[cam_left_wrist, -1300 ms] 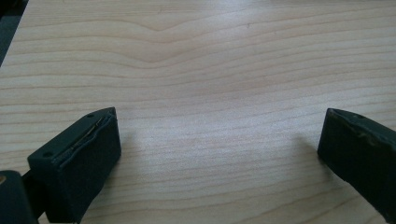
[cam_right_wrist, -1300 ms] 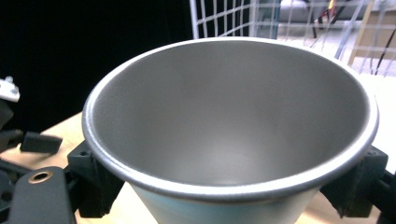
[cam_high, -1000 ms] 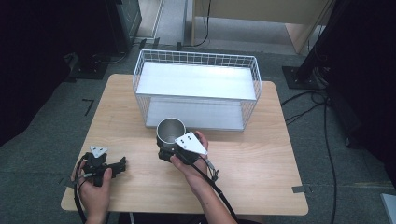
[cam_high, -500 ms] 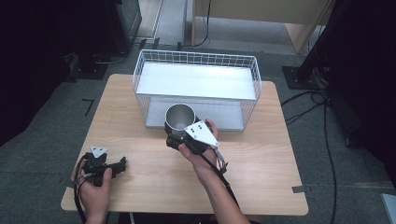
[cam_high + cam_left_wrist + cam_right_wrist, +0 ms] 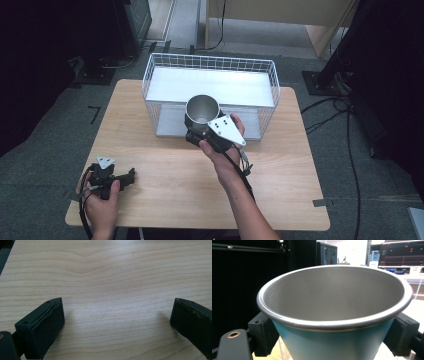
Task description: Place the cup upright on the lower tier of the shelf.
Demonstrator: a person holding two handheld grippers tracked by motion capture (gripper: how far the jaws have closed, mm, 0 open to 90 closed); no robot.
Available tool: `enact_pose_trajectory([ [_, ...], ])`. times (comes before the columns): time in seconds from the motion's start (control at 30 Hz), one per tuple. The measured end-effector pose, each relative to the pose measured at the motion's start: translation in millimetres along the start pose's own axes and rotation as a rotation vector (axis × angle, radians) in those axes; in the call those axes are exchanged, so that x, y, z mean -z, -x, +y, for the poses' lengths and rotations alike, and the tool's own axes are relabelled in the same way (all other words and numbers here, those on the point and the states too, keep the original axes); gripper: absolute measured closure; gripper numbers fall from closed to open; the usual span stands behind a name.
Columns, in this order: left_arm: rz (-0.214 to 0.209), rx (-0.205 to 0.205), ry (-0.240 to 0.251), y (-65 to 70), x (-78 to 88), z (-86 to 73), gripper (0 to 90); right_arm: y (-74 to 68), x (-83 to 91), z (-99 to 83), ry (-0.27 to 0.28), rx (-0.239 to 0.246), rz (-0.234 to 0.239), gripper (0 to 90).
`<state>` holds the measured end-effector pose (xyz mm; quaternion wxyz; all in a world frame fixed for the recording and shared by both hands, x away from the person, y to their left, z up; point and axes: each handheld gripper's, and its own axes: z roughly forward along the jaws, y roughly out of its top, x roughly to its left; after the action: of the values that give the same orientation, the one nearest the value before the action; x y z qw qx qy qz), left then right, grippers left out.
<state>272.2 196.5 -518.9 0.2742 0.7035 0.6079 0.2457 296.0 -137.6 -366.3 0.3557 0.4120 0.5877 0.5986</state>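
Right gripper [image 5: 196, 131] is clamped on the metal cup [image 5: 202, 111], one jaw against each side just under the rim. Cup is held upright, off the wooden table [image 5: 165, 195], at the front edge of the white wire basket [image 5: 210, 67]. Cup base is cut off in the right gripper view; contents can't be made out. Left gripper [image 5: 129, 176] is rested near the table's front-left corner, jaws spread wide over bare wood, fingertips partly cropped.

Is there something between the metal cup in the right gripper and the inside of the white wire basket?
Nothing visible blocks it. The right gripper holds the metal cup upright, over the near wall of the wire basket. The basket's top is open, and what shows of its inside is bare.
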Motion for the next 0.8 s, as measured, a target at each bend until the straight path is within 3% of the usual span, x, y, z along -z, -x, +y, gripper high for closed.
enact_pose_trajectory([
  [0.33,0.000,0.001,0.000,0.1,0.0,0.0,0.0,12.9,-4.2,23.0,0.045,0.009,-0.029,14.4],
  [0.57,0.000,0.000,0.000,0.0,0.0,0.0,0.0,29.1,-11.4,39.4,0.064,-0.002,-0.053,14.4],
  [0.8,0.000,0.001,0.000,0.1,0.0,0.0,0.0,45.4,-18.8,50.8,0.074,0.019,-0.089,14.4],
])
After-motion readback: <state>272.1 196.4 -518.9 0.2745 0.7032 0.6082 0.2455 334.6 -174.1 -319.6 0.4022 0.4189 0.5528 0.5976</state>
